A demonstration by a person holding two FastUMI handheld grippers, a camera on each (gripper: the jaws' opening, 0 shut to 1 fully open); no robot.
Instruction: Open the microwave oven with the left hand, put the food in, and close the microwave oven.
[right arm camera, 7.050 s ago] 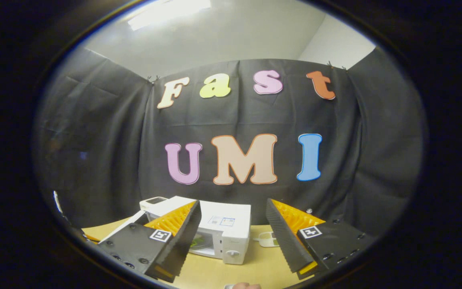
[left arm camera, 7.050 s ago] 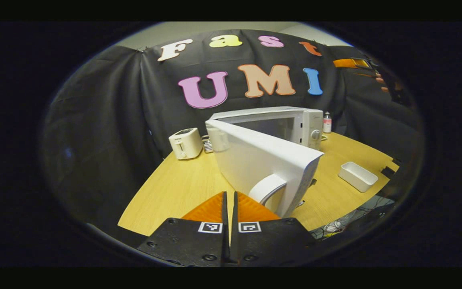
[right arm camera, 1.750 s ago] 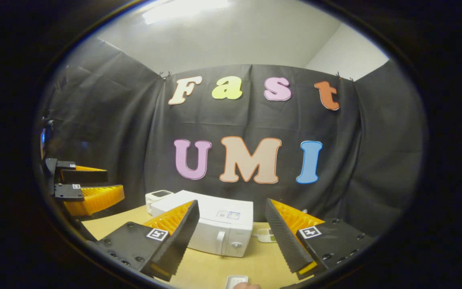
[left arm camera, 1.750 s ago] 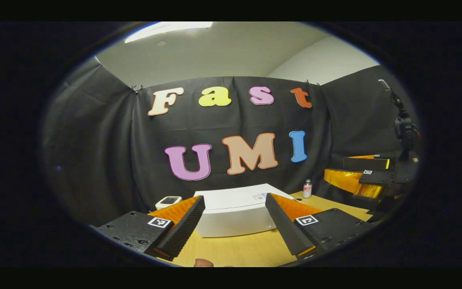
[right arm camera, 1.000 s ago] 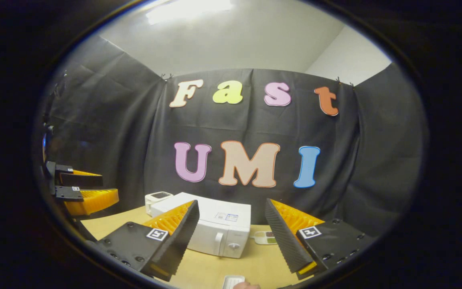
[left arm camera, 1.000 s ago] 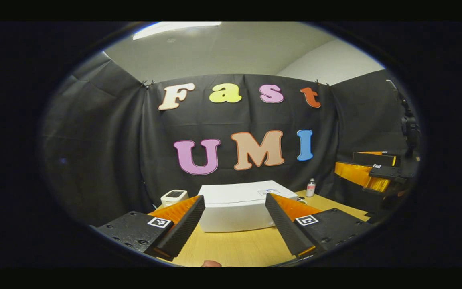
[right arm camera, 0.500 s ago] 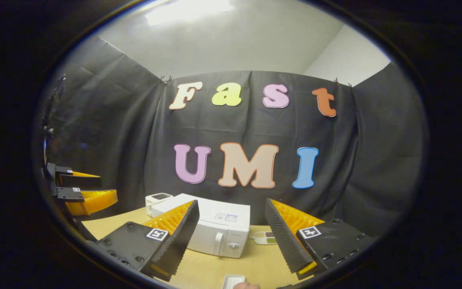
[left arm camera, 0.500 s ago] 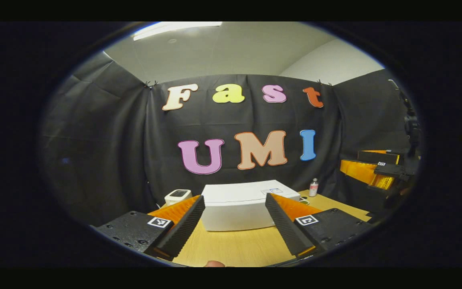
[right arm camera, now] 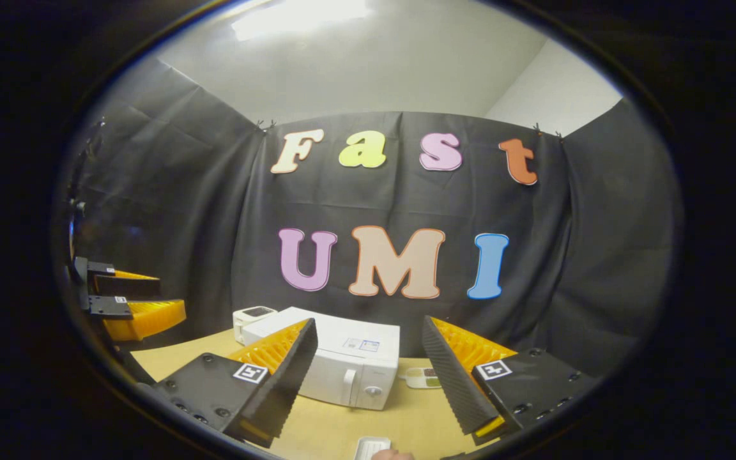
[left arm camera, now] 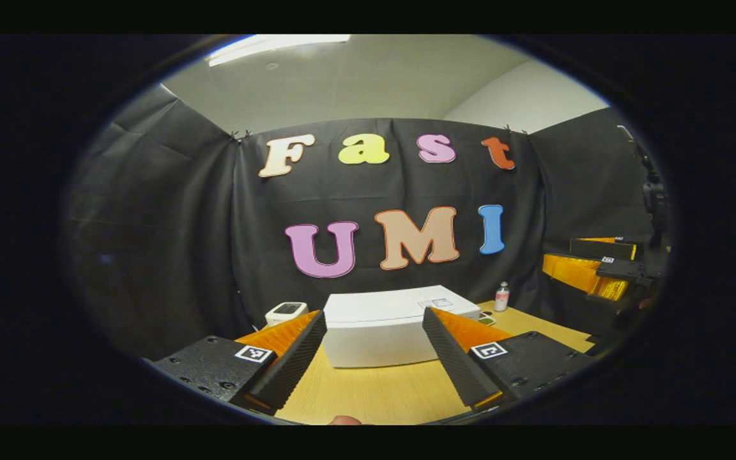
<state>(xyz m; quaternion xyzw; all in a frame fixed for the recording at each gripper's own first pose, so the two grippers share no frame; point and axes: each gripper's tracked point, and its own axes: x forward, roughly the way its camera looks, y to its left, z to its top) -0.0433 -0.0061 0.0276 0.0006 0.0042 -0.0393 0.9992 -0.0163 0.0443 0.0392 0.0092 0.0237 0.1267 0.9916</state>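
Microwave (right arm camera: 342,374) door shut now, open seven seconds back; sits mid-table (left arm camera: 381,396), well apart from both grippers. Left gripper (left arm camera: 368,358) spread, empty, pulled back and raised. Right gripper (right arm camera: 368,377) spread, empty. Task judged done; food presumably inside, not visible.

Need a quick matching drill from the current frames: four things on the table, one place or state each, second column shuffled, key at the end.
Things:
1. microwave oven
2. toaster
3. small bottle
4. white tray

Places or states:
A. at the near table edge
B. door shut, handle beside a knob
C. by the cloth, right of the oven in the left gripper view
D. behind the oven's left end

Pairs: 1-B, 2-D, 3-C, 4-A
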